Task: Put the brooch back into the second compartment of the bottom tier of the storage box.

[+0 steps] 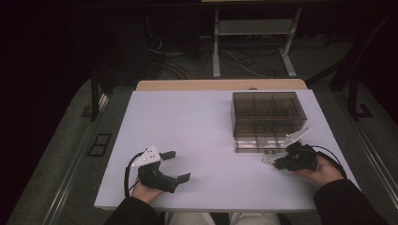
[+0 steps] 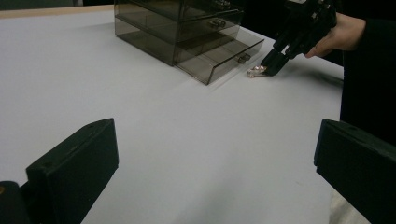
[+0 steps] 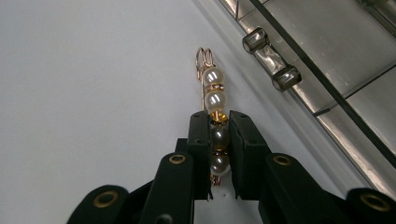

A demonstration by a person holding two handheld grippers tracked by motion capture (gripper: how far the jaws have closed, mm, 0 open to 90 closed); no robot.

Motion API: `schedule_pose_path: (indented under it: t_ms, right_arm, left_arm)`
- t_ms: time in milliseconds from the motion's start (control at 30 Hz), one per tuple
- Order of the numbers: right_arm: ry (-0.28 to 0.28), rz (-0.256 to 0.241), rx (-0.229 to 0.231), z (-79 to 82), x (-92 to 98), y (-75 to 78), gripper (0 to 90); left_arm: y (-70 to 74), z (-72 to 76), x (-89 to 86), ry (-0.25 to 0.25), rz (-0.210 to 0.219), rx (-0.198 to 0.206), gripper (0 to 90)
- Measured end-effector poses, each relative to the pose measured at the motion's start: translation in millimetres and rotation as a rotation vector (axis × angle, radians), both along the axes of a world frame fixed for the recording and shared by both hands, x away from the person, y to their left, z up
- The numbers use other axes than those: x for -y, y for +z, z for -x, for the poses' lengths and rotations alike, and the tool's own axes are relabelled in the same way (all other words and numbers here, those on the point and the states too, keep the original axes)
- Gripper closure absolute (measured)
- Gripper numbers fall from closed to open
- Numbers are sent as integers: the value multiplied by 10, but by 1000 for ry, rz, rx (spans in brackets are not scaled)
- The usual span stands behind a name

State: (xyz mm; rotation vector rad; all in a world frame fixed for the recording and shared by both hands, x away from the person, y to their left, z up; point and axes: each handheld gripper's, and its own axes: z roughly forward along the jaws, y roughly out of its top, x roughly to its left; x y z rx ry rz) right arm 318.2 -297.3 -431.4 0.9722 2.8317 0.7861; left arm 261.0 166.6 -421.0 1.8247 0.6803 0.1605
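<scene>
we've got the right gripper (image 3: 218,122) clamped on a gold-wire pin strung with four white pearls (image 3: 214,98), frame centre | left gripper (image 2: 215,158) jaws wide apart

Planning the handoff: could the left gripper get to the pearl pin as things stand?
Probably yes: bare table lies between the open left gripper and the pearl pin. But the right gripper is shut on the pin, beside the drawer box.

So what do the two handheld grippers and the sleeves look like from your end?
Both grippers, left gripper and right gripper, are black with flat blocky jaws, brass-coloured rivets, a pale three-cornered top plate and a trailing black cable. The sleeves are dark.
</scene>
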Motion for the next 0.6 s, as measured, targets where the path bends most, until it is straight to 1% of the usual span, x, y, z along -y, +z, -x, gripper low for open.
schedule_pose_path:
  t_ms: [133, 400, 600]
  right_arm:
    - [-3, 5, -6, 0, -5, 4, 790]
    - [11, 9, -17, -3, -11, 36, 791]
    - [17, -2, -24, -6, -7, 94, 791]
  left_arm:
    - [1, 1, 0, -1, 0, 1, 0]
    - [0, -1, -1, -1, 1, -1, 0]
    - [0, -1, 0, -1, 1, -1, 0]
